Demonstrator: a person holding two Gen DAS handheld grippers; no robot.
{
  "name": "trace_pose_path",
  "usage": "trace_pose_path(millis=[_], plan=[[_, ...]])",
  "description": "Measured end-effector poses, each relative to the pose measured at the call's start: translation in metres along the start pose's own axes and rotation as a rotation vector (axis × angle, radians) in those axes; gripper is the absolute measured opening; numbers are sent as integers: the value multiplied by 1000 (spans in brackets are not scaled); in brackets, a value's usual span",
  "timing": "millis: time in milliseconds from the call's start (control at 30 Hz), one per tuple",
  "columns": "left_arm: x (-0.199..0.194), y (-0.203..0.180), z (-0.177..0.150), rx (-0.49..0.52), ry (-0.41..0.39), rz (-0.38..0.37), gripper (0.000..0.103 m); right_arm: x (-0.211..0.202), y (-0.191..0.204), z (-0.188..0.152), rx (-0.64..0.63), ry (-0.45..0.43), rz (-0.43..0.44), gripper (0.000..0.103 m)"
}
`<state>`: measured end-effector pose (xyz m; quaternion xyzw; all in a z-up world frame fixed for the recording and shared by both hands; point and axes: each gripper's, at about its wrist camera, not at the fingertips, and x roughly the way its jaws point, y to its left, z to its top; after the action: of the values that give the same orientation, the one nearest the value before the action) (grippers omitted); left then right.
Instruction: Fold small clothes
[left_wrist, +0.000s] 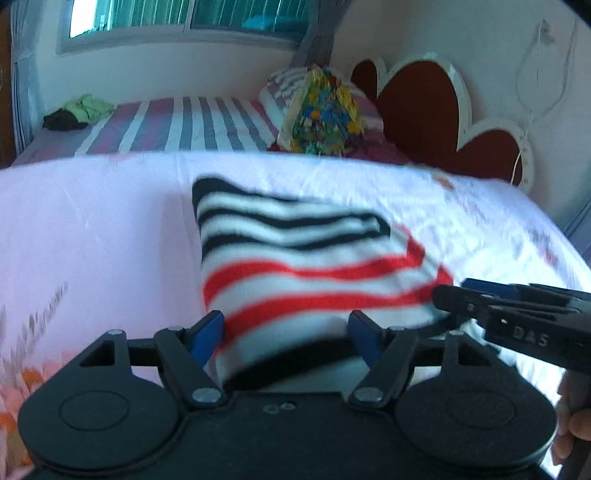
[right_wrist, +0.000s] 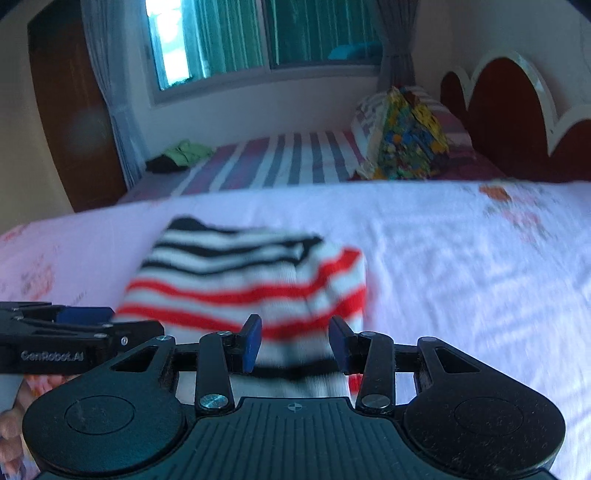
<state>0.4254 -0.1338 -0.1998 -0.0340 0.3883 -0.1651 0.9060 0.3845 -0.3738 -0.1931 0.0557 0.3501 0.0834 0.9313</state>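
Bedroom setting: work surface is a bed with a pale pink sheet (left_wrist: 92, 229); striped bedding, a colourful cushion and a heart-shaped headboard lie beyond, window at the back.

Task item: small striped garment (left_wrist: 295, 266), black-and-white bands at the far end, red-and-white bands near, lying folded on the sheet with its near edge reaching into both grippers.

Left gripper (left_wrist: 286, 334): jaws stand wide, near edge of the cloth between the blue pads. Frames are blurred; cannot tell whether the pads press on it. Right gripper (right_wrist: 294, 345): jaws narrower, garment edge bunched between the pads; looks pinched, though blur leaves some doubt.

Judgement on step: likely carrying or laying over the near edge. To do it well, keep both grippers level with each other so the edge stays straight, align stripes on stripes, and let go only once the cloth lies flat.

View differences: left wrist view shows the garment's right corner and the right gripper from the side, plus fingers of the person's hand at the lower right. Right wrist view shows the left gripper's flank with lettering and the bare sheet to the garment's right.
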Motion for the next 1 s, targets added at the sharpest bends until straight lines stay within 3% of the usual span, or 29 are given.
trace_pose_path(millis=[200, 333, 433, 567, 767, 1000], plan=[[2, 0, -12, 9, -12, 21, 74, -15, -7, -39, 22, 43, -57, 41], [8, -7, -14, 55, -13, 51, 78, 0, -25, -42, 170, 73, -31, 42], [13, 4, -9, -16, 27, 25, 81, -3, -16, -37, 90, 90, -48, 42], [8, 3, -9, -12, 39, 26, 81, -12, -26, -31, 96, 106, 11, 42], [2, 5, -7, -84, 81, 33, 82, -26, -33, -47, 115, 135, 72, 42], [-9, -2, 5, -48, 93, 70, 82, -28, -46, -10, 112, 162, 150, 42]])
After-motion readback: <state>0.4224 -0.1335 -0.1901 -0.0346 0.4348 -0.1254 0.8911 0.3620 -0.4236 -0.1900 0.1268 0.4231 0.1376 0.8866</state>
